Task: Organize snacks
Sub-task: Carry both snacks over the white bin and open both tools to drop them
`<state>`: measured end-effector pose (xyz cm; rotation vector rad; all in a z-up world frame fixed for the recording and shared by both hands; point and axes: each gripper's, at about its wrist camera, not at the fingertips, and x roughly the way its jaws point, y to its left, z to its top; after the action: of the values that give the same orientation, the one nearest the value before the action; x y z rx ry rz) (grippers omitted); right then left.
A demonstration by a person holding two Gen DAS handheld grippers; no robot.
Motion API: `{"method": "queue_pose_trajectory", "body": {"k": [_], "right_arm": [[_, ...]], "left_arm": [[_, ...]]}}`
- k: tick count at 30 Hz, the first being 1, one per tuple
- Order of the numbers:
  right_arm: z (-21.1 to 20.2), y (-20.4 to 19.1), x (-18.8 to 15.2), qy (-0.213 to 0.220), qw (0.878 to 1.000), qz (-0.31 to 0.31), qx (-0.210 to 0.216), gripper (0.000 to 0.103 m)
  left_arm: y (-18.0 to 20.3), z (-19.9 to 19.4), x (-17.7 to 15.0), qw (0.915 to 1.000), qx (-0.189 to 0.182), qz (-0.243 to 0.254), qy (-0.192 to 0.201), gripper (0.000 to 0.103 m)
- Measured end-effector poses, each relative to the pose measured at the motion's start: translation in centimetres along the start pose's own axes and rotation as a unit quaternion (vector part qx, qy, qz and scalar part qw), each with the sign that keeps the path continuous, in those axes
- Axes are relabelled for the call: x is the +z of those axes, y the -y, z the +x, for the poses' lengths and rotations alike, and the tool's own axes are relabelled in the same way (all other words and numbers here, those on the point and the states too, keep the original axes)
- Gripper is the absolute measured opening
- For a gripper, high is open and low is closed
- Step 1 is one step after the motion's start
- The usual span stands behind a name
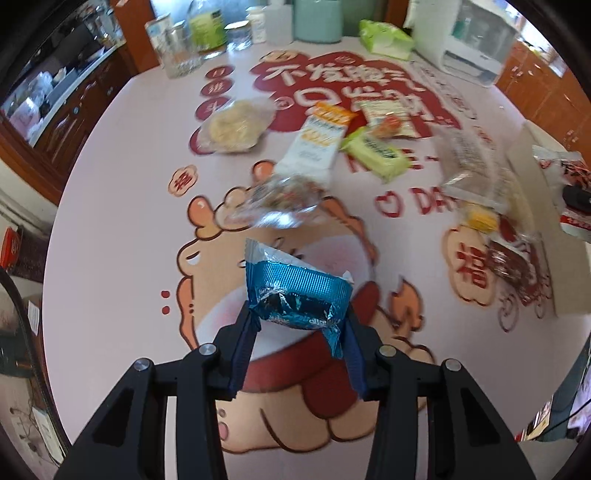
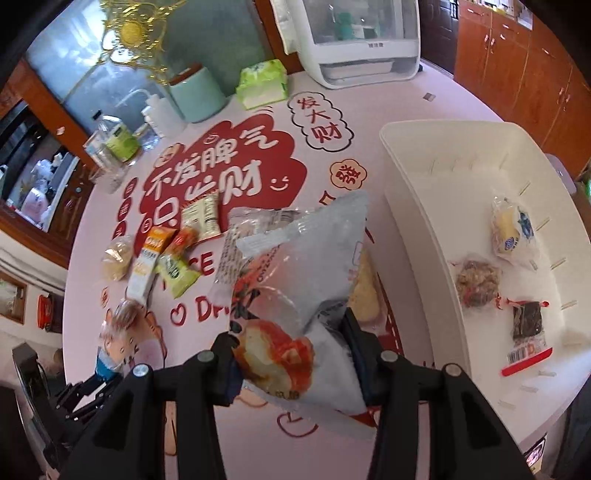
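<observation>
My left gripper (image 1: 297, 326) is shut on a blue foil snack packet (image 1: 295, 295) and holds it above the table. My right gripper (image 2: 288, 350) is shut on a large clear bread bag (image 2: 291, 288) held above the table, left of the white tray (image 2: 413, 206). The tray holds a yellow cake pack (image 2: 511, 232), a brown nut cluster pack (image 2: 476, 282) and a dark bar (image 2: 526, 325). Loose snacks lie mid-table: a round pale biscuit pack (image 1: 234, 127), a white and orange packet (image 1: 314, 146), a green packet (image 1: 378, 153) and a clear mixed pack (image 1: 279, 205).
Bottles and jars (image 1: 184, 40), a mint canister (image 1: 317, 18), a green tissue pack (image 1: 386, 37) and a white appliance (image 1: 469, 40) stand along the table's far edge. Wooden cabinets (image 2: 517, 70) lie beyond. The left gripper shows in the right wrist view (image 2: 105, 371) at lower left.
</observation>
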<state>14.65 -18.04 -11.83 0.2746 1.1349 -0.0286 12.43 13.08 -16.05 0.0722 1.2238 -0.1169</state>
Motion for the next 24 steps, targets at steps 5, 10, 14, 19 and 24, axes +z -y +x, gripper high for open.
{"method": "queue_pose_trajectory", "body": {"k": [5,10,14,19,24], "right_arm": [[-2.2,-0.3,-1.9,0.009,0.999,-0.025,0.018,0.046],[-3.9,-0.9,-3.9,0.016,0.997,-0.067,0.026,0.046],[-5.6,-0.8,-5.0,0.034,0.995,-0.090,0.023,0.046],[-8.1,1.2,-5.2,0.064,0.993,-0.096,0.011,0.046],[-10.8,5.4,-5.0,0.097,0.992,-0.076,0.001,0.047]], "left_arm": [[2.1,-2.9,-0.2,0.9994,-0.016,0.018,0.026,0.042],[5.0,-6.1,0.6,0.9969,-0.038,0.035,0.060,0.042],[8.5,-8.6,2.1,0.9926,-0.066,0.054,0.086,0.042],[14.6,-11.1,4.4,0.9837,-0.112,0.088,0.110,0.042],[21.7,-12.0,6.5,0.9777,-0.128,0.120,0.115,0.042]]}}
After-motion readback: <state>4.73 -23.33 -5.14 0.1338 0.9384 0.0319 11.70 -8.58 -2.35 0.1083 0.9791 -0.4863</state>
